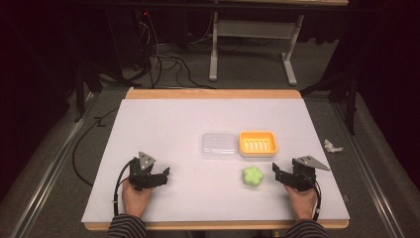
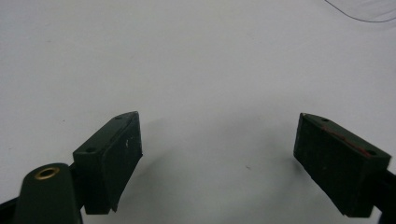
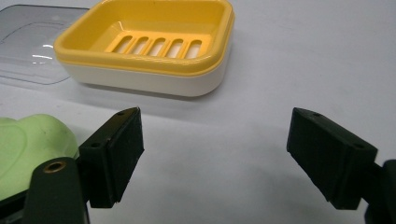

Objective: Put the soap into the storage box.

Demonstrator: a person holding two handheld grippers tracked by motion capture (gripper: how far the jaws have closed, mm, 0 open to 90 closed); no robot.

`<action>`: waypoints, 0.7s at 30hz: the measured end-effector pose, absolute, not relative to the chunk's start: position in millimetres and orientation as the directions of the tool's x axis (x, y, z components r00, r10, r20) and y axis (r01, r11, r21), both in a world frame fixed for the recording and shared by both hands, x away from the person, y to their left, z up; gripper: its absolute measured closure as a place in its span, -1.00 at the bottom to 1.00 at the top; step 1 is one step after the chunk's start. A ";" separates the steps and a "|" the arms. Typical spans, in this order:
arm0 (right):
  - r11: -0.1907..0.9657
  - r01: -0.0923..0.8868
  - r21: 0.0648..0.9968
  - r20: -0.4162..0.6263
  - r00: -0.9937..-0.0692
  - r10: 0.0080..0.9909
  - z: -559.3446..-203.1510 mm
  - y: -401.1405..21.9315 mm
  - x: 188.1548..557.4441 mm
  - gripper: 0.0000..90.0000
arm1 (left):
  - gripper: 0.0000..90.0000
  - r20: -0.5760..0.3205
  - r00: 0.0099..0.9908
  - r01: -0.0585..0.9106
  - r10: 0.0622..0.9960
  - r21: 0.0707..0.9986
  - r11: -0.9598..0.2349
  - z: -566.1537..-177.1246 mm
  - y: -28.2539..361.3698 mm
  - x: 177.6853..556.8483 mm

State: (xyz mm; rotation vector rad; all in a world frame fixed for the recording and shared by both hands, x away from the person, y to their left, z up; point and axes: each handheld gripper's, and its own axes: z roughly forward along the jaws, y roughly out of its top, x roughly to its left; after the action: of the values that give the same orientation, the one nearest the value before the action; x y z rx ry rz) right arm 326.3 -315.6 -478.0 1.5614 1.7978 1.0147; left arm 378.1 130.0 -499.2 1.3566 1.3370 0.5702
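Two tongs rest low on the white table (image 1: 163,119), both w/ jaws spread, nothing btwn them. Right tongs (image 1: 275,174) sit just beside the green soap (image 1: 251,176), not touching. Soap lies in front of the yellow soap dish (image 1: 257,144); clear lid (image 1: 218,145) next to dish. Left tongs (image 1: 164,176) well apart.

Black hand-held gripper (image 1: 166,174) each hand, grey three-cornered plates, black cables, striped sleeves (image 1: 127,226)

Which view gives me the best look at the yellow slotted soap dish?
The right gripper view: the yellow slotted soap dish sits close and large, showing its drain slots and white base. The high view shows it small, beside the clear plastic lid. The left gripper view faces bare table.
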 end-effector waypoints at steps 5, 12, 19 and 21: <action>0.042 0.562 0.826 0.064 -0.167 0.984 -477.8 -314.9 325.0 -0.60 | -0.66 -0.342 0.254 0.378 0.905 0.896 0.233 -498.9 130.1 377.5; 0.022 0.563 0.826 0.082 -0.160 0.984 -477.7 -317.1 324.2 -0.66 | -0.66 -0.349 0.255 0.376 0.902 0.895 0.240 -498.5 130.4 377.2; 0.001 0.544 0.839 0.098 -0.153 0.983 -477.1 -318.6 321.6 -0.78 | -0.67 -0.349 0.258 0.380 0.901 0.894 0.237 -498.3 131.0 377.3; 0.008 0.540 0.842 0.092 -0.158 0.983 -477.0 -318.8 321.6 -0.78 | -0.68 -0.354 0.255 0.379 0.900 0.893 0.244 -498.1 131.4 377.6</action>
State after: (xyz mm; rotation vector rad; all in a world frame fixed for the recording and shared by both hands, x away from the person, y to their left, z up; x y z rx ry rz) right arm 321.6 -318.8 -477.0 1.5652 1.7456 1.0532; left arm 377.6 131.4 -498.1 1.3430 1.3312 0.5568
